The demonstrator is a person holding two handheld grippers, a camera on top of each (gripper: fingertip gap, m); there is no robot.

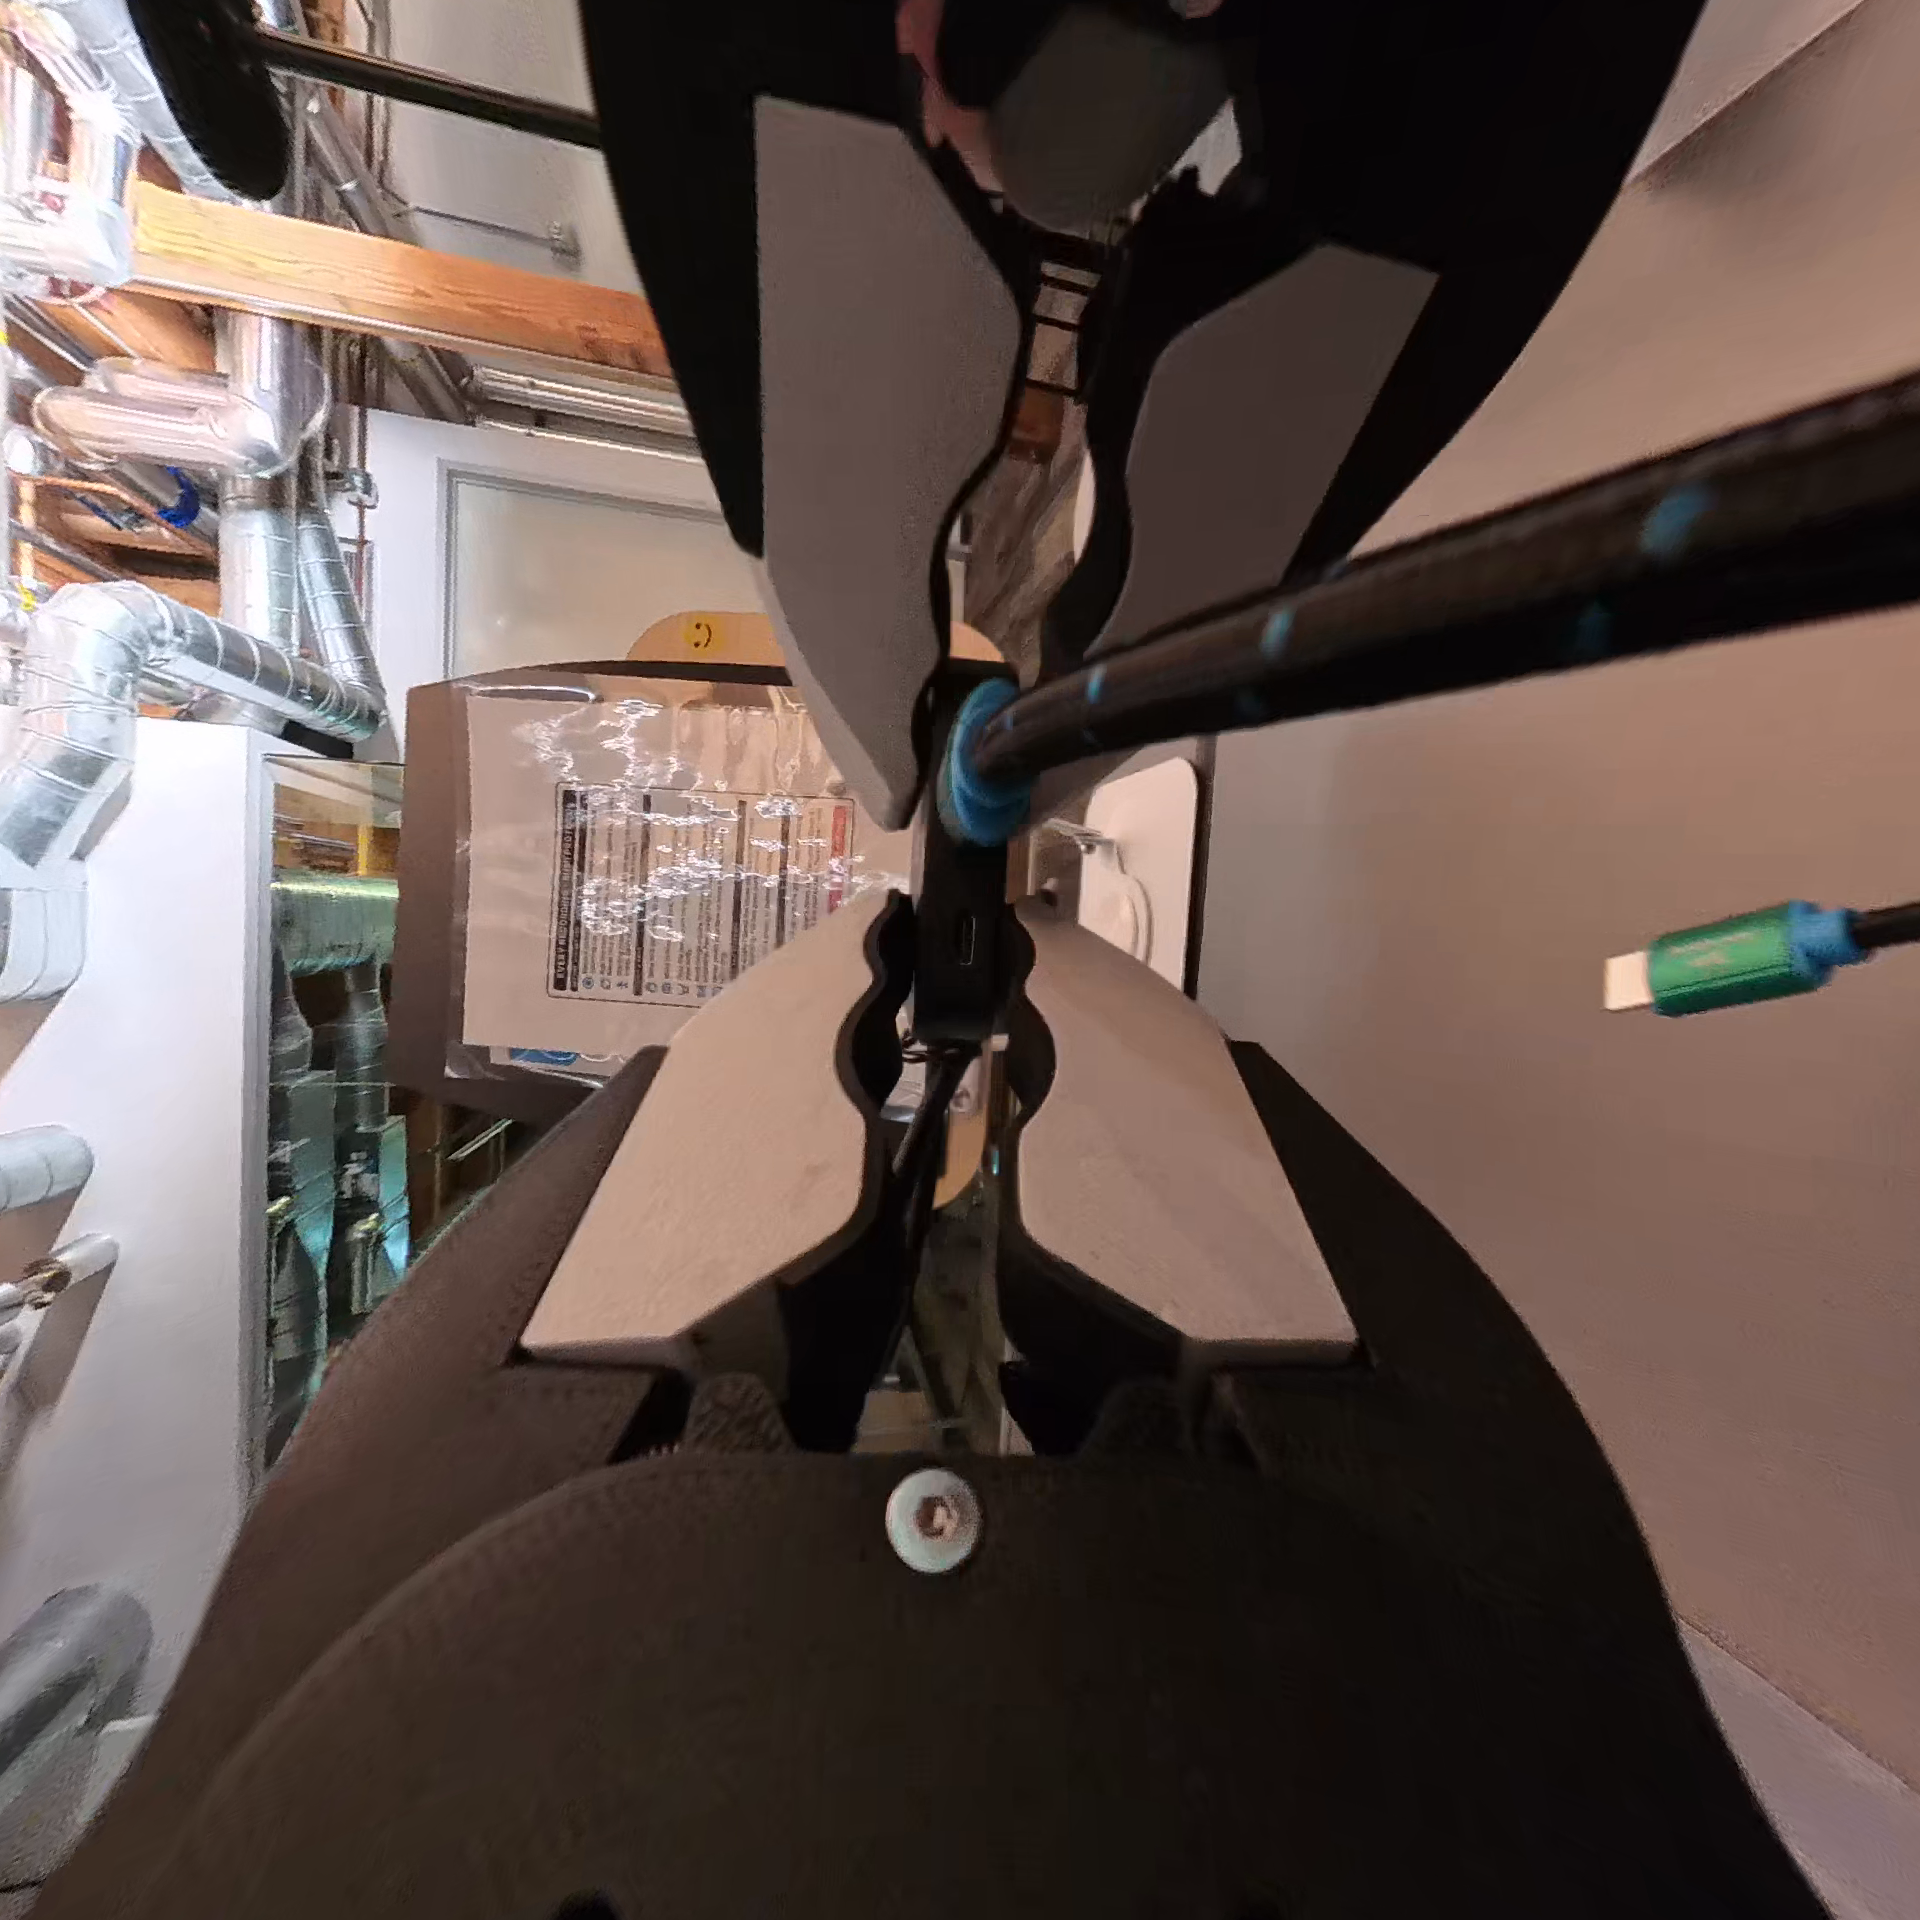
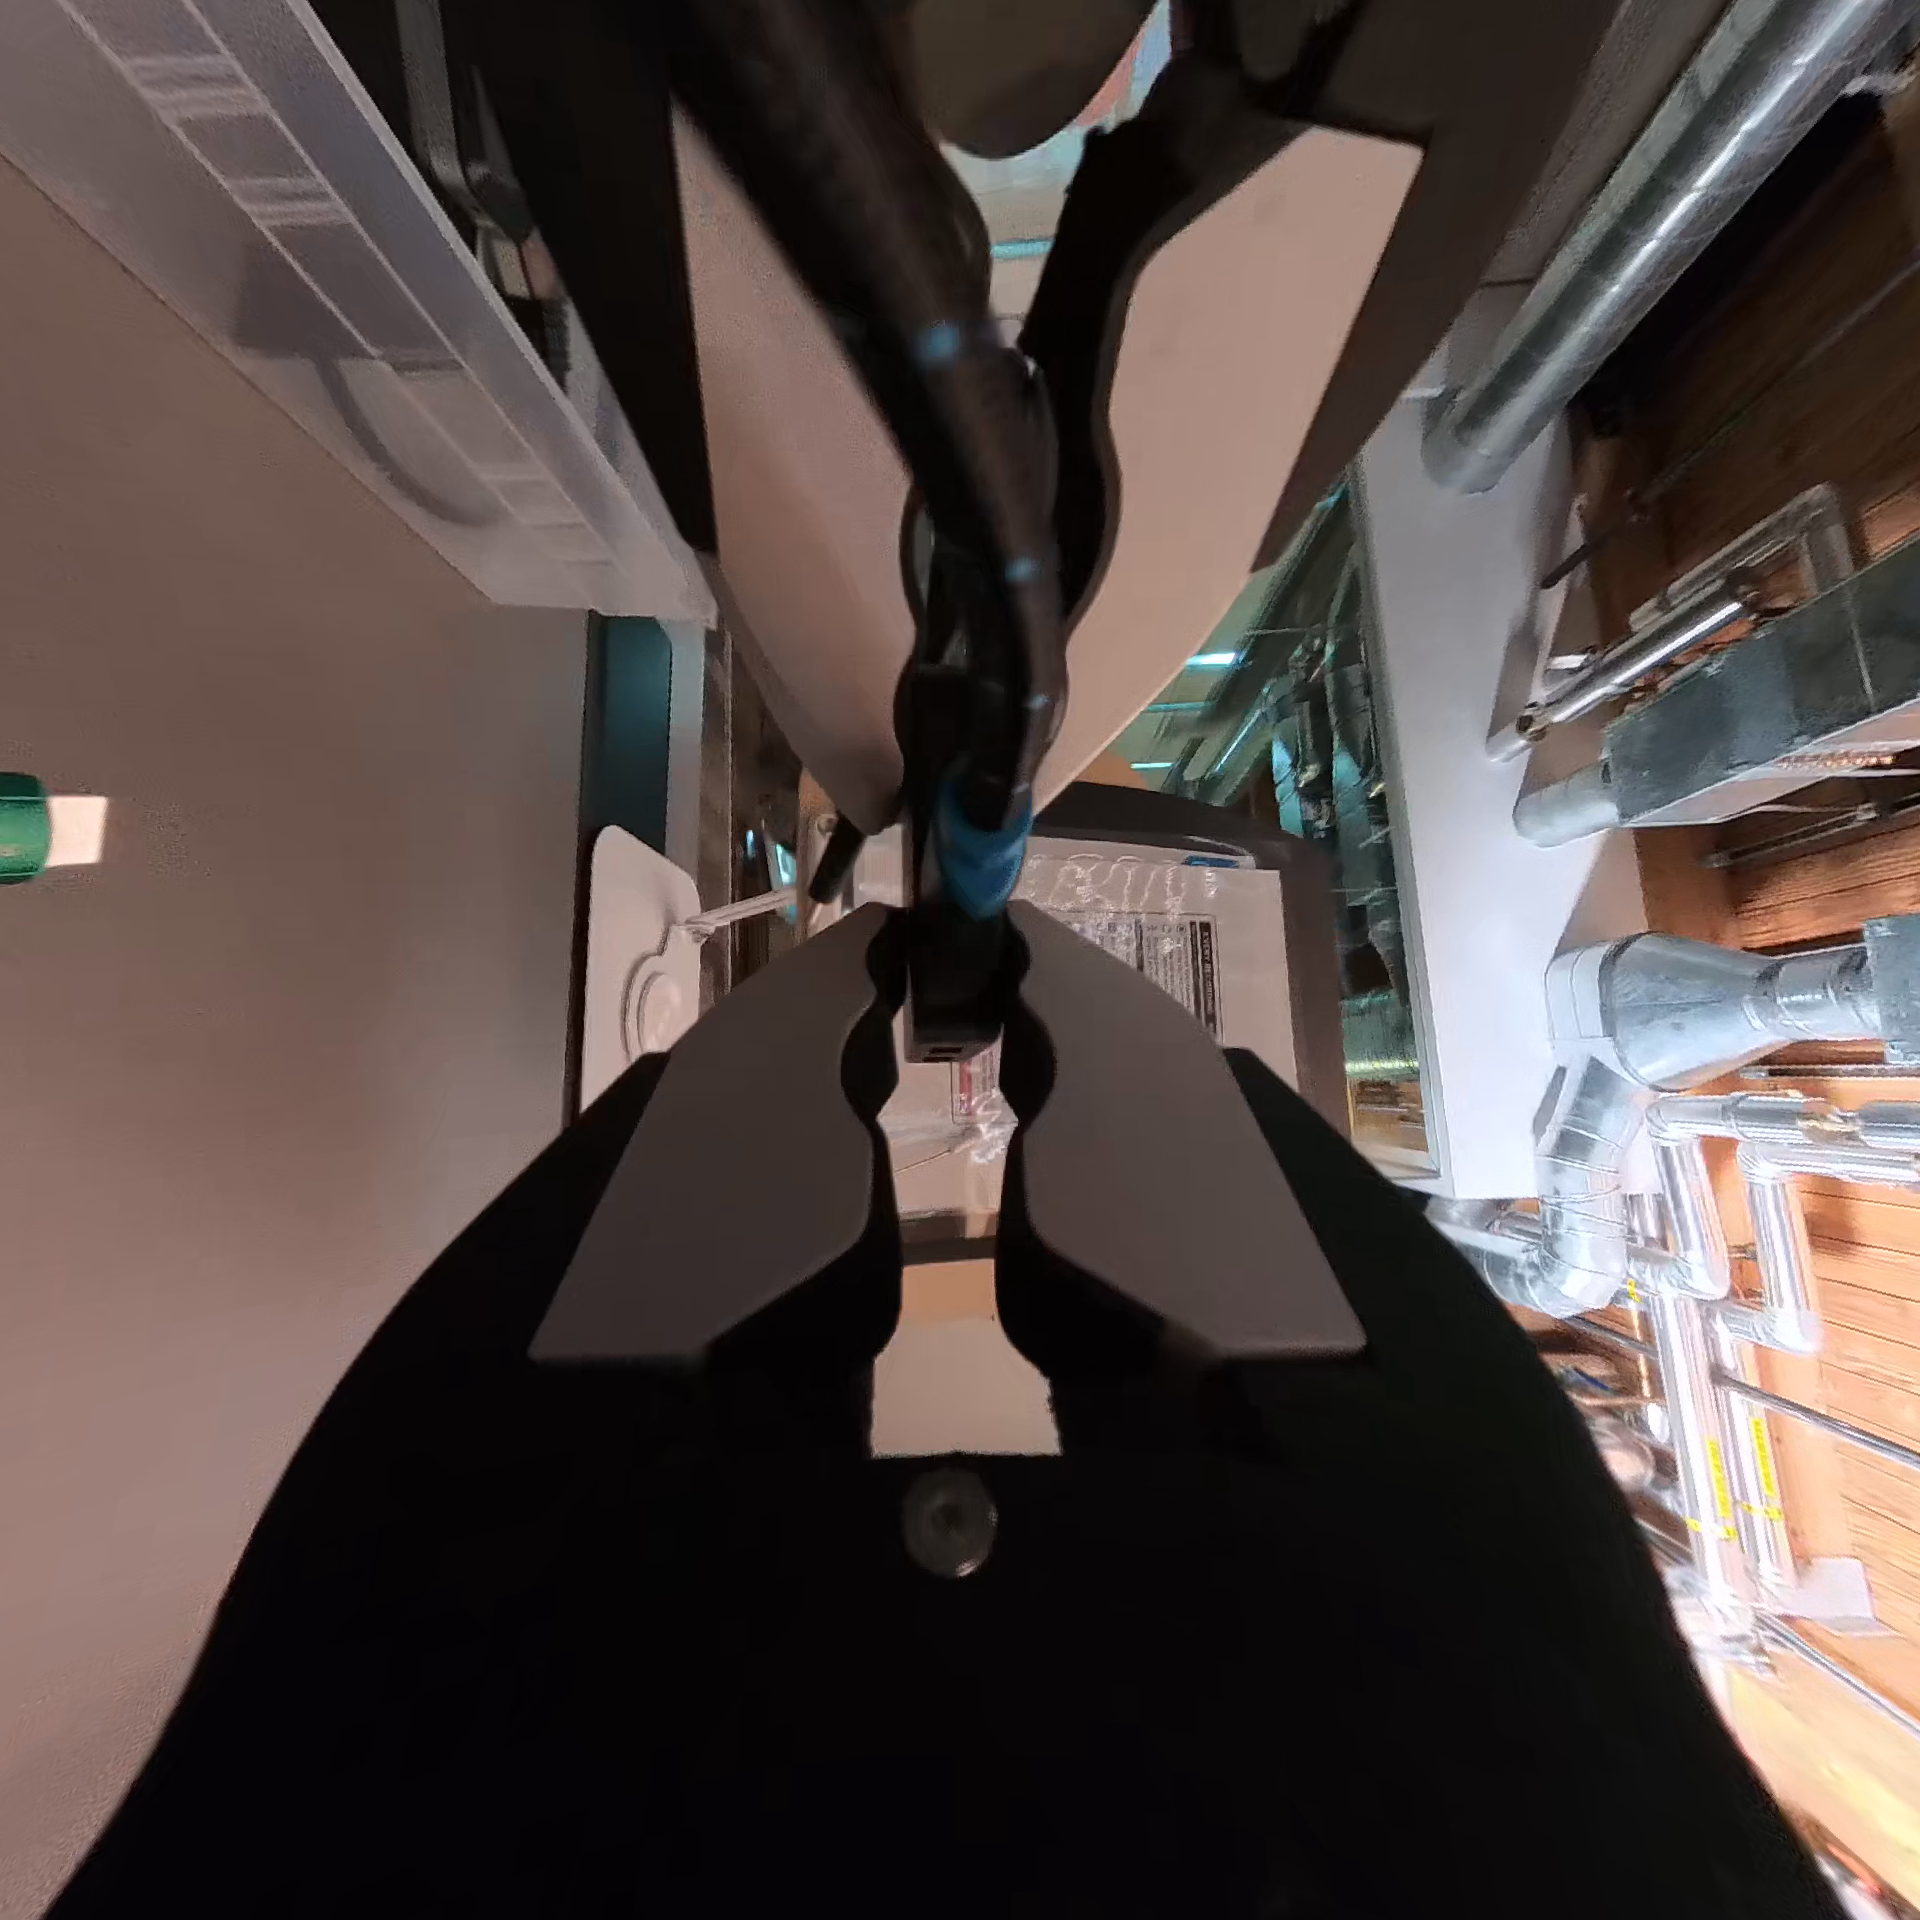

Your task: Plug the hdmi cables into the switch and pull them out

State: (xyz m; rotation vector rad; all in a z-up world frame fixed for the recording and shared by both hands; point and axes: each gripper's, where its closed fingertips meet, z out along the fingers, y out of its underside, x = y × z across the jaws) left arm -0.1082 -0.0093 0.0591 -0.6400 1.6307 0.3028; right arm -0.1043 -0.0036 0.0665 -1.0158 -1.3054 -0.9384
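**Two grippers closed on one small black switch, a second plug left loose**

A small black switch [image 1: 956,935] is seen at the centre of the left wrist view, pinched between the wavy grey pads of the left gripper [image 1: 951,940], whose fingers rise from the bottom of the frame. From the top of the same frame the right gripper [image 1: 961,748] reaches down, its pads drawn together around the blue collar [image 1: 977,774] of a thick black braided cable [image 1: 1455,613] that runs off to the upper right. The collar sits right at the switch's upper end; whether the plug is fully seated cannot be told. A second cable's green connector [image 1: 1725,961], with its bare metal tip pointing left, is shown at centre right, well apart from the switch and held by nothing, against a plain grey surface [image 1: 1507,1143].

In the right wrist view the arrangement is mirrored: the right gripper [image 2: 945,987] is narrowed around the switch [image 2: 951,997] at frame centre, just below the blue collar [image 2: 977,842], and the left gripper [image 2: 966,800] enters from above with the black cable [image 2: 935,364] running along it. The green connector [image 2: 47,826] is cut by the left edge. Silver ducting [image 2: 1704,997] fills the right side, and a clear plastic bin [image 2: 343,312] is seen at upper left.
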